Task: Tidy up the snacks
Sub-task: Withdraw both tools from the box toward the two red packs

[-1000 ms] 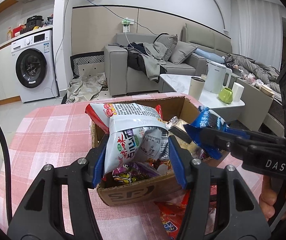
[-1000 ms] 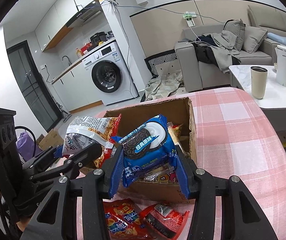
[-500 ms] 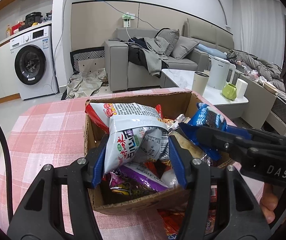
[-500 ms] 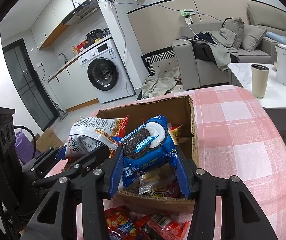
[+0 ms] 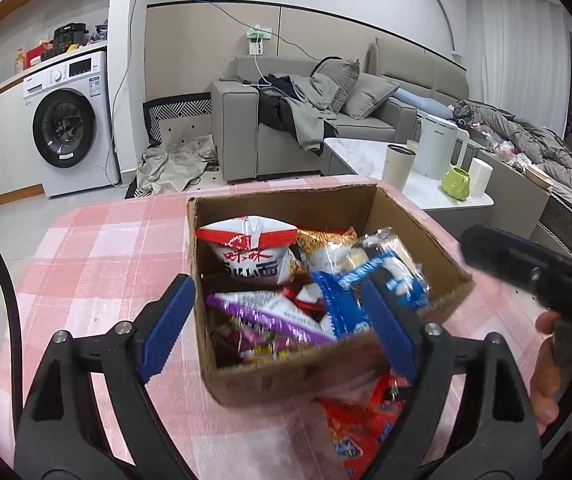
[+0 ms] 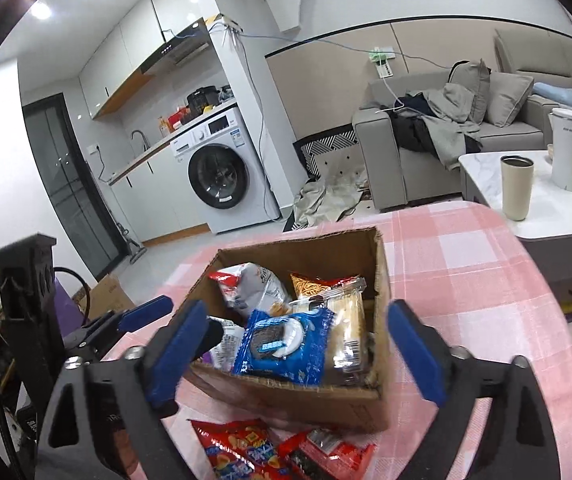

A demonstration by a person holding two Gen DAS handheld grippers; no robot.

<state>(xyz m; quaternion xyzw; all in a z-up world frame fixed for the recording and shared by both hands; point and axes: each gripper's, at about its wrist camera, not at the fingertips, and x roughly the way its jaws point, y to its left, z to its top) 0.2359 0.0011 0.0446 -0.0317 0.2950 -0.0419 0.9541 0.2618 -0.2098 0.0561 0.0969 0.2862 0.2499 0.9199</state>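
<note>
Inside the cardboard box (image 6: 365,408) lie the white noodle packet (image 5: 252,254) and blue cookie packet (image 6: 286,346), both grippers, left (image 5: 282,330) and right (image 6: 297,354), having just opened, now wide and empty; red packets (image 6: 242,450) remain just outside it.

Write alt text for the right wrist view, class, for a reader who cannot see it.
Open right tongs hang over a cardboard box of snacks on a pink checked table; they have just been opening, and the blue cookie pack lies loose in the box. More red packets lie in front of the box, with the left tongs at its left.
</note>
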